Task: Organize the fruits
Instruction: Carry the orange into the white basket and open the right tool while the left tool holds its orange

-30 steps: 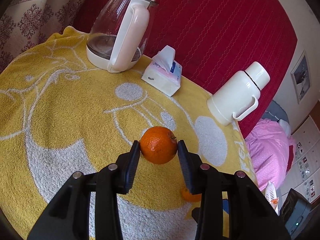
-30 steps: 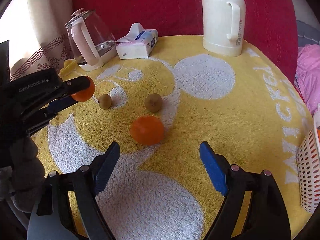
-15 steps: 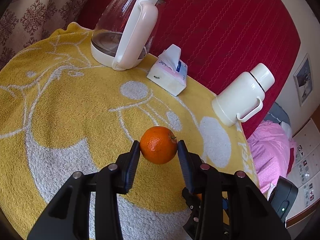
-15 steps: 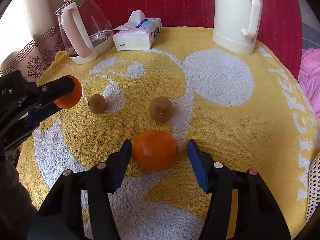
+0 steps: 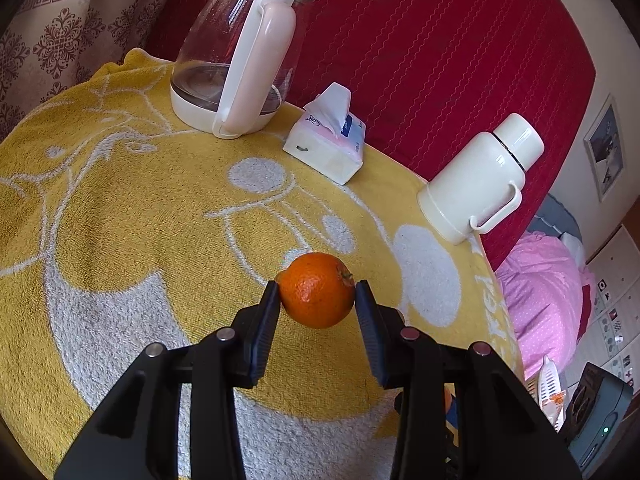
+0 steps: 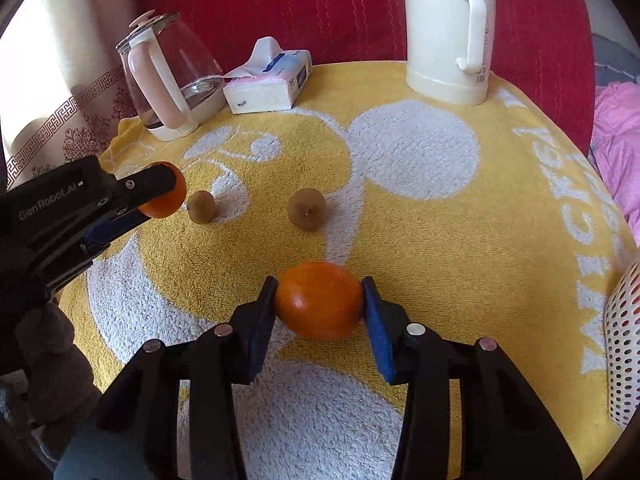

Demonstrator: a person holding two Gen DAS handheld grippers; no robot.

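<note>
Left gripper (image 5: 316, 292): jaws clamped on orange #1 (image 5: 316, 289), pads pressing both sides, fruit lifted clear of the yellow towel (image 5: 120, 220). In the right wrist view the same gripper (image 6: 160, 196) sits far left, carrying that orange (image 6: 166, 200) above the cloth.

Right gripper (image 6: 319, 300): jaws closing, pads touching both sides of orange #2 (image 6: 319, 300), which rests on the towel (image 6: 400, 208).

Count:
- Oranges: 2, one per gripper.
- Kiwis: 2, both on the towel beyond the right gripper. Left kiwi (image 6: 201, 207) is just beside the left gripper's tips; right kiwi (image 6: 307, 213) is straight ahead of the right gripper, apart from orange #2.
- White perforated basket (image 6: 622, 344): 1, at the right gripper's far right, only its edge in view.
- Glass kettle (image 5: 236, 52): 1, far ahead and left of both grippers.
- Tissue pack (image 5: 326, 146): 1, beside the kettle.
- White thermos jug (image 5: 480, 176): 1, ahead and right.

A gloved hand (image 6: 44, 344) holds the left gripper.
</note>
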